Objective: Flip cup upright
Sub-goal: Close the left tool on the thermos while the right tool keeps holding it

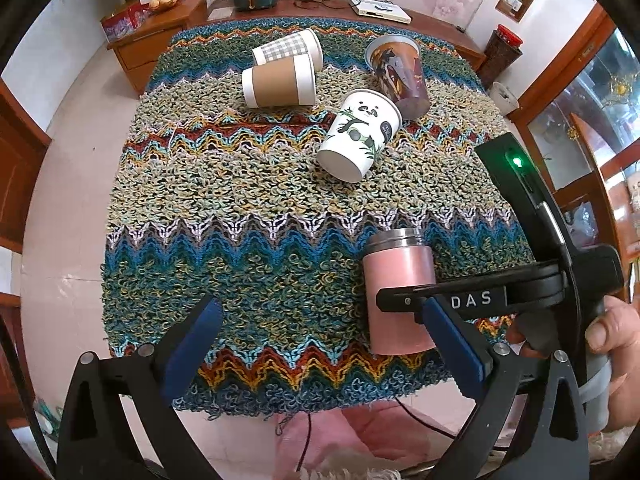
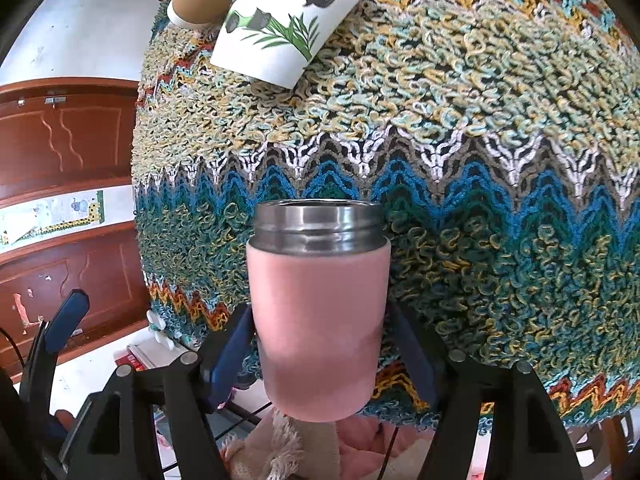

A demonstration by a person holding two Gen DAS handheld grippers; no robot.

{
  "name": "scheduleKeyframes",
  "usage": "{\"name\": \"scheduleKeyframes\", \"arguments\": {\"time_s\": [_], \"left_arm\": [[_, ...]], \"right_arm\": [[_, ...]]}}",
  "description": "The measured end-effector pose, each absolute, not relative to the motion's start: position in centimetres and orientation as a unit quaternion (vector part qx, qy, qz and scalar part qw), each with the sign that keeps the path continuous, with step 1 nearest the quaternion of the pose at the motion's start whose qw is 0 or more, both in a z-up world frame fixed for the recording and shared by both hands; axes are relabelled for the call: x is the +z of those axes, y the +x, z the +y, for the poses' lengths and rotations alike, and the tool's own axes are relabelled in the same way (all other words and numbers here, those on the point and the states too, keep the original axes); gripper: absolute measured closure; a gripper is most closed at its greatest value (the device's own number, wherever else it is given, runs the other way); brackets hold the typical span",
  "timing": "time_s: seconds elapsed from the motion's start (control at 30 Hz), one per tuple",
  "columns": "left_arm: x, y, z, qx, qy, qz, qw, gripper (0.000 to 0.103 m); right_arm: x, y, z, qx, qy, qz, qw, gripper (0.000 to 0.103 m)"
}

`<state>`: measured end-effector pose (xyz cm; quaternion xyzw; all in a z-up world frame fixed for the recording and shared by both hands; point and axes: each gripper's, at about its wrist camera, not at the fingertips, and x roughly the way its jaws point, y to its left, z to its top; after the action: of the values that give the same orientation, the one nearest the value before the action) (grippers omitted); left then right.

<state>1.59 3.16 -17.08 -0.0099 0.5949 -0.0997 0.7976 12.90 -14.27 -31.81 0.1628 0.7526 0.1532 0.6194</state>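
Note:
A pink steel-rimmed cup (image 1: pixel 398 292) stands upright, rim up, near the front right edge of the knitted table cover (image 1: pixel 248 208). My right gripper (image 2: pixel 320 348) is shut on the pink cup (image 2: pixel 320 312), one blue pad on each side of its lower body. In the left wrist view the right gripper (image 1: pixel 404 302) reaches in from the right across the cup. My left gripper (image 1: pixel 324 344) is open and empty, just in front of the cover's front edge, its right finger (image 1: pixel 452 344) close beside the pink cup.
A panda paper cup (image 1: pixel 360 136) lies on its side mid-table. A brown-sleeved cup (image 1: pixel 280 86) and a checked cup (image 1: pixel 288 50) lie at the back. A dark printed cup (image 1: pixel 400 74) leans at the back right. A wooden cabinet (image 1: pixel 160 36) stands behind.

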Motion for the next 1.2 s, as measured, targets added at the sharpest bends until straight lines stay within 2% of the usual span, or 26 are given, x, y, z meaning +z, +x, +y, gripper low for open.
{"name": "scheduleKeyframes", "arguments": {"time_s": [0.53, 0.97, 1.2], "left_arm": [[-16.3, 2.0, 1.4, -0.126, -0.03, 0.59, 0.797, 0.002], [-20.3, 3.2, -2.1, -0.15, -0.023, 0.621, 0.769, 0.002], [-22.9, 4.1, -2.9, -0.14, -0.027, 0.649, 0.747, 0.002]], "right_arm": [[-26.5, 10.4, -20.5, 0.129, 0.124, 0.711, 0.68, 0.032], [-26.2, 7.4, -23.7, 0.127, 0.108, 0.684, 0.71, 0.032], [-27.0, 5.1, -24.8, 0.137, 0.143, 0.675, 0.711, 0.032]]}}
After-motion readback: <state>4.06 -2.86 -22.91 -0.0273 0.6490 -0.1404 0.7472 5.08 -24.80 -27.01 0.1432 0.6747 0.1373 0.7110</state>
